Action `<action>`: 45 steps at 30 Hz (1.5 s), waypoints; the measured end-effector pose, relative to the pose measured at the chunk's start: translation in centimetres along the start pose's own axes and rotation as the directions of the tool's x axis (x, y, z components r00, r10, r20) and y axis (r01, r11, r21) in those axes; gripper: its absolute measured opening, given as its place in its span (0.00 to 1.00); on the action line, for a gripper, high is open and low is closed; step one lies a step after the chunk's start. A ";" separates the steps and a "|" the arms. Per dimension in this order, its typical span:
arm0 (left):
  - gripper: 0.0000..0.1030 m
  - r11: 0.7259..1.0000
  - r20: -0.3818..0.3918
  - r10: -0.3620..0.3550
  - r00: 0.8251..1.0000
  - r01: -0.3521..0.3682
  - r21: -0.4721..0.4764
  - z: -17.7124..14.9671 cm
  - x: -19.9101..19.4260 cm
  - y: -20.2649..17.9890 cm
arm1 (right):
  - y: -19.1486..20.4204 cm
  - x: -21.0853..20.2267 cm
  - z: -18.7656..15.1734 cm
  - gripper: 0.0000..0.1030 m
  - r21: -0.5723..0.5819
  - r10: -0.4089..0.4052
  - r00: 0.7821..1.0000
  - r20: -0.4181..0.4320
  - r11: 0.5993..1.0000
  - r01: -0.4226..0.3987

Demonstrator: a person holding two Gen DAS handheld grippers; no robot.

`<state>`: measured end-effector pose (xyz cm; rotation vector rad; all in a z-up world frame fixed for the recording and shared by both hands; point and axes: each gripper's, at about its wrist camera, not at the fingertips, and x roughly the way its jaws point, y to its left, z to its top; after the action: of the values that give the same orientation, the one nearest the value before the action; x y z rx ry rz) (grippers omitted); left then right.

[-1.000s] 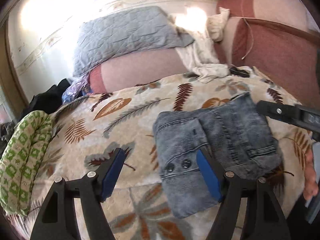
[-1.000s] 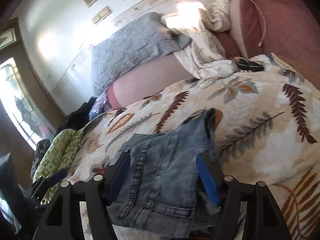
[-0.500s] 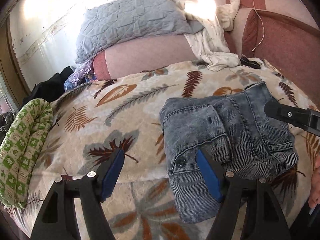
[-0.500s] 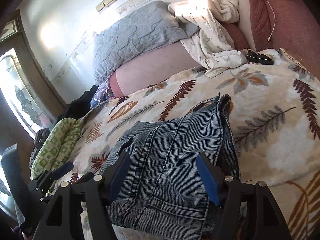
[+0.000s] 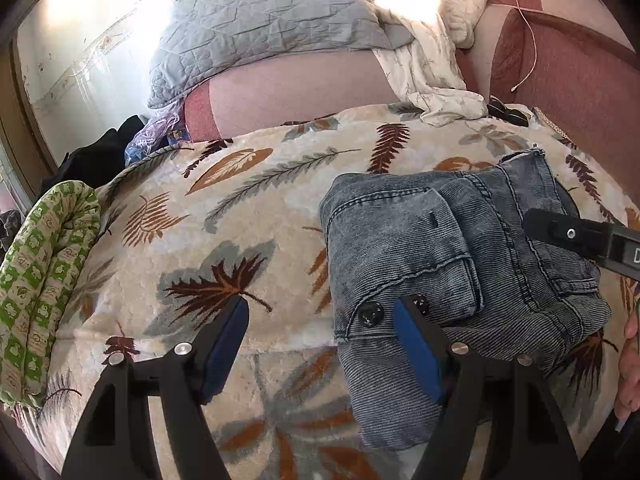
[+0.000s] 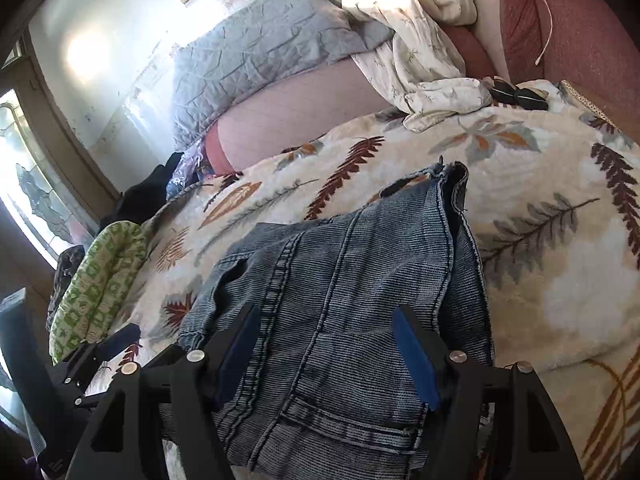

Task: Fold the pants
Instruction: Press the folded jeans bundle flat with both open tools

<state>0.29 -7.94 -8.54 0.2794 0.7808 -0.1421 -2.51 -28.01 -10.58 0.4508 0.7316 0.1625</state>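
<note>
Pants (image 5: 452, 256) lie folded near the blanket (image 5: 240, 216) edge, both tools spread, gripping nothing.

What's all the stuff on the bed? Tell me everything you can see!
denim pants: one, blue-grey, folded small, on the blanket near the front edge
leaf-print blanket: one, cream with brown and grey leaves, covering the bed
quilted pillow: one, grey, at the back on the pink bolster
pink bolster: one, along the wall
white floral cloth: one, crumpled, back right
green patterned cloth: one, rolled, at the bed's left edge
white cable: one, hanging on the red headboard
black item: small, beside the white cloth, cannot tell what
left claw: black with blue pads, open, one pad over the pants' edge
right claw: black with blue pads, open, over the pants
</note>
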 end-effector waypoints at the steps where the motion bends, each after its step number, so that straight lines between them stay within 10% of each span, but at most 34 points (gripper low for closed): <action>1: 0.73 1.000 -0.002 -0.001 1.000 0.001 0.000 0.0 0.1 0.0 | 0.0 0.1 0.0 0.70 -0.003 -0.005 1.000 -0.005 1.000 0.005; 21: 0.85 1.000 -0.061 0.012 0.998 -0.011 0.016 -0.6 2.4 -0.8 | -1.6 3.6 -0.5 0.84 0.018 0.023 0.986 -0.163 1.000 -0.021; 45: 0.87 1.000 -0.097 -0.006 0.995 0.007 0.009 1.8 1.5 1.5 | -2.0 1.7 0.4 0.93 0.092 0.158 0.981 -0.113 0.985 -0.148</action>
<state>2.89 -7.13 -8.04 0.2942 0.8774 -0.1389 -1.02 -29.46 -12.26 0.5814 0.8242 0.3064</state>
